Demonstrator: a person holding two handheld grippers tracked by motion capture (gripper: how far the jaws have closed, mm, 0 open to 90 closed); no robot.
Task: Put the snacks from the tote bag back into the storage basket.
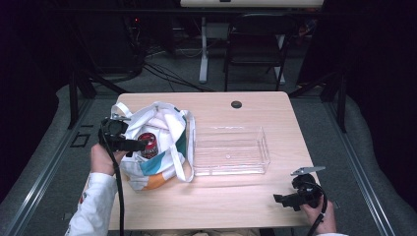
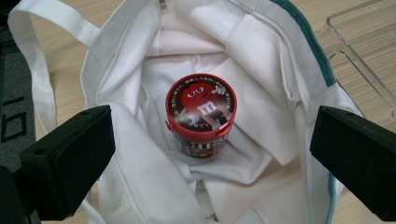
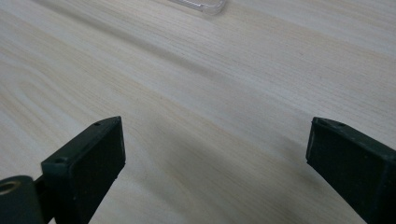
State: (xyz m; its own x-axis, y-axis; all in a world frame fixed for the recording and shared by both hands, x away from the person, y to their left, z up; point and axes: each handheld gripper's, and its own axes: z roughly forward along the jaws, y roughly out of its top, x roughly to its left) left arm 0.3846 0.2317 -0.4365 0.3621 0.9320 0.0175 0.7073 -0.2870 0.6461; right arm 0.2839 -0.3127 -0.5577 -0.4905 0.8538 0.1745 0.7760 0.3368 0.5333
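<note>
A white tote bag (image 1: pixel 162 142) with teal and orange patches lies open on the left of the wooden table (image 1: pixel 246 196). Inside it stands a red-lidded candy tub (image 1: pixel 148 144), upright among the white folds (image 2: pixel 201 114). My left gripper (image 1: pixel 140 144) hovers at the bag's mouth, open, its jaws wide on either side of the tub (image 2: pixel 212 149) and not touching it. My right gripper (image 1: pixel 280 200) rests low over the bare table at the front right, open, with nothing between its jaws (image 3: pixel 215 158).
A clear plastic tray (image 1: pixel 231 150) stands in the middle of the table, right of the bag; its corner shows in the right gripper view (image 3: pixel 201 5). A black round cap (image 1: pixel 236 104) sits near the far edge. A folding chair (image 1: pixel 255 44) stands beyond the table.
</note>
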